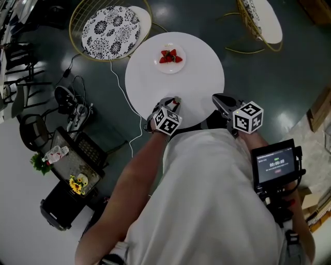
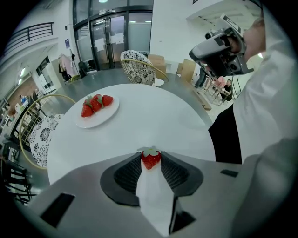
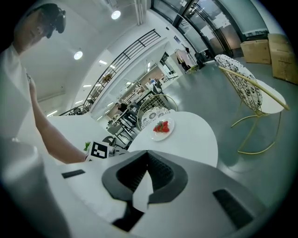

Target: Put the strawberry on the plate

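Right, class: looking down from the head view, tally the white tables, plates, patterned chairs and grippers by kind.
Table: 1
Plate: 1
Patterned chairs: 2
Grippers: 2, left gripper and right gripper
Total: 6

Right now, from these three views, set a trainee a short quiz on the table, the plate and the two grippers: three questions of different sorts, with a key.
1. True or false: the right gripper has a strawberry between its jaws.
2. Pick one. The plate on the far side of the white table carries: A nothing; B several strawberries; C a cup.
3. Fill in: a single ____ sits between the left gripper's jaw tips, near the table's close edge.
Key: 1 false; 2 B; 3 strawberry.
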### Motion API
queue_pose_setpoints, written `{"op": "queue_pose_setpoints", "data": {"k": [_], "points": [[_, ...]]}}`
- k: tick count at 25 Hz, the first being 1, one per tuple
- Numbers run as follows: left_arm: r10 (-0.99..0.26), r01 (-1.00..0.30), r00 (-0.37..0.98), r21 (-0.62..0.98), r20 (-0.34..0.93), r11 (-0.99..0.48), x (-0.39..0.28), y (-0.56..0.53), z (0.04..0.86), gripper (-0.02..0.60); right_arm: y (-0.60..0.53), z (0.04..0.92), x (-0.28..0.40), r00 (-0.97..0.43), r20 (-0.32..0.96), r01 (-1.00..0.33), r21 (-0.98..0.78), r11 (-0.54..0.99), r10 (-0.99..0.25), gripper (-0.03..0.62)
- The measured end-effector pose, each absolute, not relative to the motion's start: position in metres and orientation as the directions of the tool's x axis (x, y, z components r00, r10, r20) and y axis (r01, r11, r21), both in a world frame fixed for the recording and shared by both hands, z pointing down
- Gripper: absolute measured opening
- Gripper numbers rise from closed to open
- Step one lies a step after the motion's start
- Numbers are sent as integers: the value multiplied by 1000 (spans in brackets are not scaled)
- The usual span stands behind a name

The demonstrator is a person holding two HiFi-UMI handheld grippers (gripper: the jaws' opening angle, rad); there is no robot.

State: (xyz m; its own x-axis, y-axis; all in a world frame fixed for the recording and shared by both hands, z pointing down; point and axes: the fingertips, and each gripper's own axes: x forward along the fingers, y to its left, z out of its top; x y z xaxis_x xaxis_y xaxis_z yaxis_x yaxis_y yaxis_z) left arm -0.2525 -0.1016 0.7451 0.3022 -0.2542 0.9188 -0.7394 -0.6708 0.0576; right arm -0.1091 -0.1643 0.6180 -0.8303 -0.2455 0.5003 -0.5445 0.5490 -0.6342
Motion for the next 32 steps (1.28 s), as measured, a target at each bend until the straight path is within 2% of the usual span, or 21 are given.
{"op": "queue_pose_setpoints", "data": {"k": [18,24,32], "points": [[-503,-883,380,141,776,-449,-259,-154,678,132,-175,604,-139,-851,498,-486,-629,607,-165,8],[-528,-921,349,178,774,-347,-277,-180,677,132,-185,611,-155,-858,501,-459,-646,610,-115,8],[-500,-939,328,221,802,-262,-290,-216,688,132,-192,619,-153,-860,497,-464,-666,584,-118,8]]}}
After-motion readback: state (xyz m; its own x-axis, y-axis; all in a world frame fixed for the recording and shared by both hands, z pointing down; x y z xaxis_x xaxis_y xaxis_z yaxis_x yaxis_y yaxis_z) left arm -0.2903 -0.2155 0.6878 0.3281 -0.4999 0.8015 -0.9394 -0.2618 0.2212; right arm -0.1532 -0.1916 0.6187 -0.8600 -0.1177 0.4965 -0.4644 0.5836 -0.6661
